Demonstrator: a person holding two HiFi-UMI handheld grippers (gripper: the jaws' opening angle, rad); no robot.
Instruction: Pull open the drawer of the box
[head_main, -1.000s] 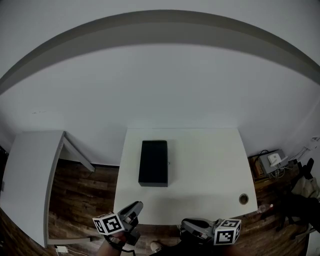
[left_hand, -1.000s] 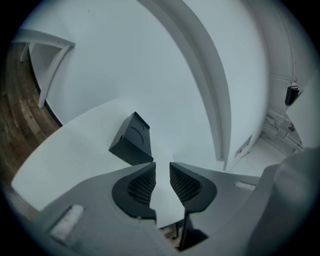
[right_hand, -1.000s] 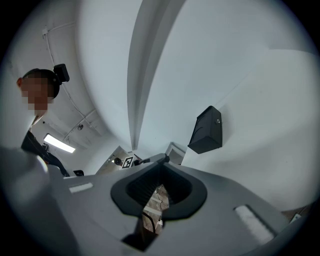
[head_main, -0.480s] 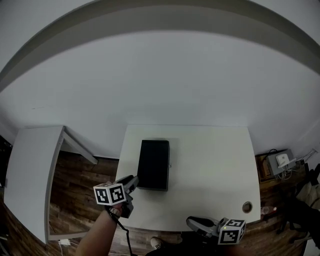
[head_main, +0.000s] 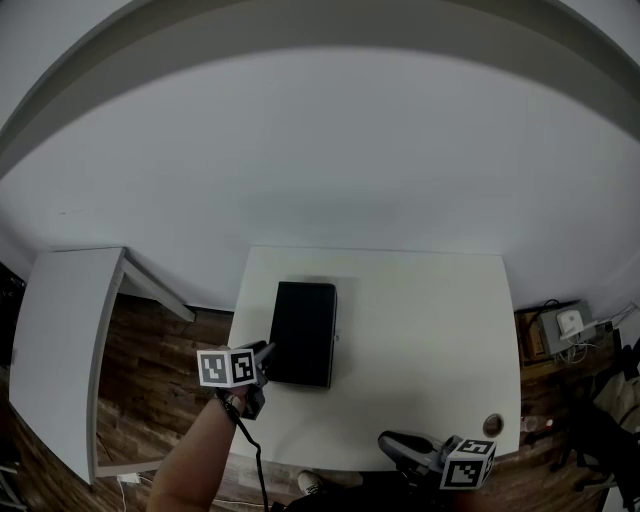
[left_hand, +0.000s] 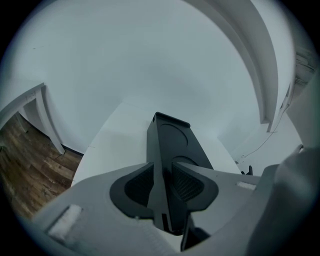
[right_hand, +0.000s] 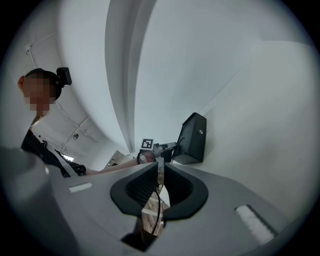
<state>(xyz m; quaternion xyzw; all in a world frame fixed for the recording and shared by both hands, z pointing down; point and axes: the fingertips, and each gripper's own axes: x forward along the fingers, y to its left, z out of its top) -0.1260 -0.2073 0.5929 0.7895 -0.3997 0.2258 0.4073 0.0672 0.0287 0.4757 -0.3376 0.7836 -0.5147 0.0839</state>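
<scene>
We find the black rectangular box (head_main: 303, 333) lying on the white bench (head_main: 420, 330), left of its middle, lengthwise away from us. The left hand-held gripper (head_main: 268, 351) sits at the box's near left corner, that corner between its jaws. The right hand-held gripper (head_main: 388, 440), jaws opening on nothing, hangs before the bench's near edge, rightward. A white side table (head_main: 60, 340) stands apart, left.

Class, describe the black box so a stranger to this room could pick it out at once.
Find the white table in the middle, against the pale wall. On its left half lies the box, long and narrow. It is the only black thing there; the small round hole sits at the right front corner.
</scene>
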